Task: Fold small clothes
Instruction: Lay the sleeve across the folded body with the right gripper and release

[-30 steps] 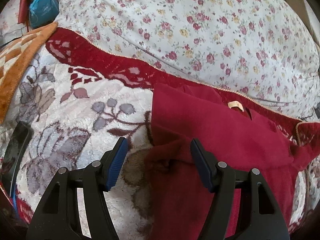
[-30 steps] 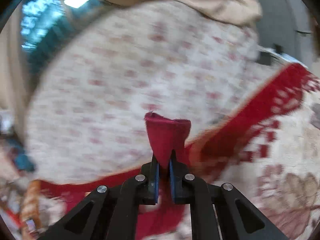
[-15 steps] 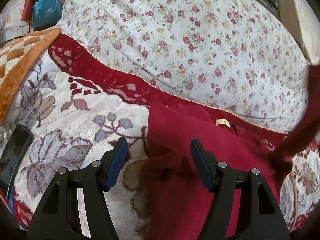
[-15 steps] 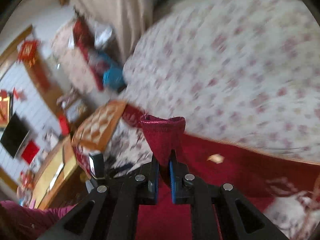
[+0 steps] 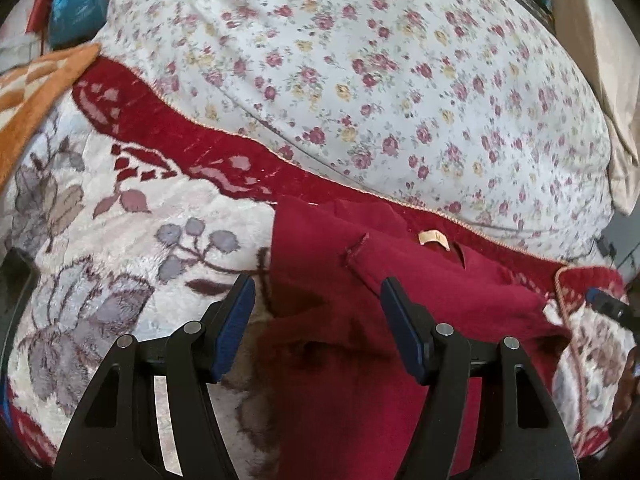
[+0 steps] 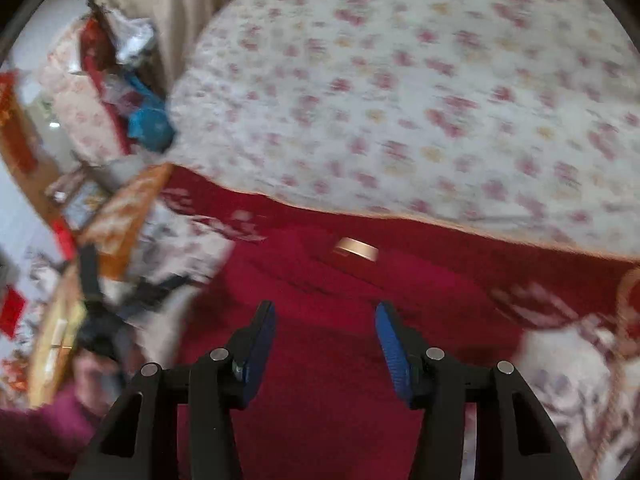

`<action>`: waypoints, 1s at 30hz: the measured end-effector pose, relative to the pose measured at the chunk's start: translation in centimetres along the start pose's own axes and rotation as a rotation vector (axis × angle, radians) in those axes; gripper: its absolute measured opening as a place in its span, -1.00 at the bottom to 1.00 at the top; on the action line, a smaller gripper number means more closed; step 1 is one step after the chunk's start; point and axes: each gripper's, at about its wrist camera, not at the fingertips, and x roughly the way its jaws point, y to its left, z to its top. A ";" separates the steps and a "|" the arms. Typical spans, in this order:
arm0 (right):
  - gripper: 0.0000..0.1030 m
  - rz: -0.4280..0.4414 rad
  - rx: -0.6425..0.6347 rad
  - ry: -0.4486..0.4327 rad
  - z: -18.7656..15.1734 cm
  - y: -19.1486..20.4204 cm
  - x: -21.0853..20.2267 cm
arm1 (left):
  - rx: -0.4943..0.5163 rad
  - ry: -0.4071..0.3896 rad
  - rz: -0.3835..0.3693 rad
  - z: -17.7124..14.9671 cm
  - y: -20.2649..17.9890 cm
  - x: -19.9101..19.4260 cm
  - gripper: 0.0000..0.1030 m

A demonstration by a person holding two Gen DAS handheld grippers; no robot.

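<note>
Opening right gripper [image 6: 325,340] jaws over red garment [image 6: 320,360], nothing between; left gripper [image 5: 318,328] hanging spread wide, empty, above garment edge.

Bed [image 5: 120,248] under plush leaf-patterned blanket, dark red garment [image 5: 360,300] spread on it, floral quilt [image 5: 380,80] behind

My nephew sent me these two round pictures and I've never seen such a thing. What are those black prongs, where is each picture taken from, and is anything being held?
The prongs are two hand-held grippers; a person holds one in each hand. Each carries a wide-angle camera looking along its fingers, hence the round pictures. One picture looks from the left gripper, the other from the right gripper. Both look down at a red garment with a tan label, lying on a patterned blanket before a floral quilt. Nothing is held: the left is open, and the right's jaws are opening with no cloth gripped.
</note>
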 end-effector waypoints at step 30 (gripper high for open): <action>-0.82 -0.140 0.118 0.207 -8.6 -8.3 -2.2 | 0.009 0.032 0.013 0.5 -0.2 1.0 0.27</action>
